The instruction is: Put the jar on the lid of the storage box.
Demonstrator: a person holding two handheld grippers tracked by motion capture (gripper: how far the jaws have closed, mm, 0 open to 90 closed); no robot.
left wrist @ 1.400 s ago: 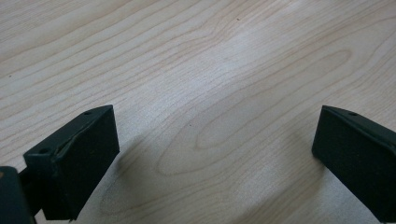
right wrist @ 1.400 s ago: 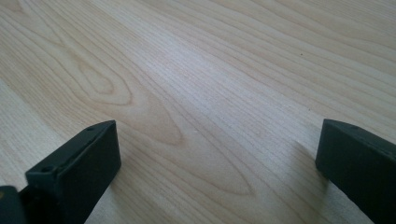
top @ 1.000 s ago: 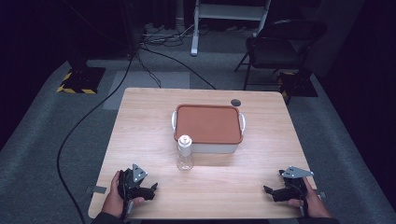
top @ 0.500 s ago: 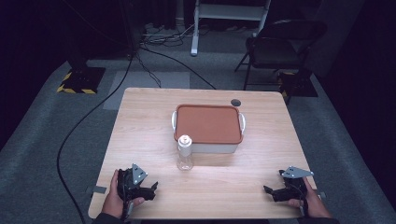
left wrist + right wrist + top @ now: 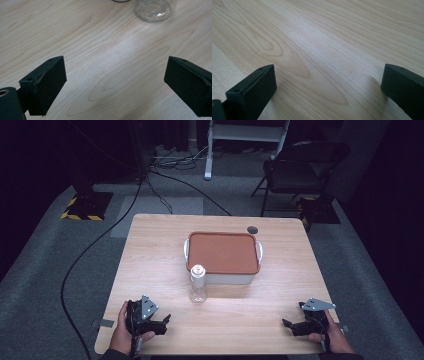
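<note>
Two grippers are resting at the near edge of the wooden table: the left gripper at the near-left corner and the right gripper at the near-right corner, each held by one hand. One clear bottle and one lidded container are standing on the tabletop, with one small dark round mark lying near the far edge. The bottle is standing upright, transparent, with a pale cap, and it is sitting just in front of the container's near-left corner, roughly at the table's middle; in the left gripper view its glass base is showing at the top, well ahead of the jaws. The container is showing a white body, a rust-brown lid and a handle at each short side. Both grippers are standing wide open with bare wood between their jaws, holding nothing. Broad open wood is lying between the two grippers and along both sides of the container, while the near edge is running close beneath both hands.
</note>
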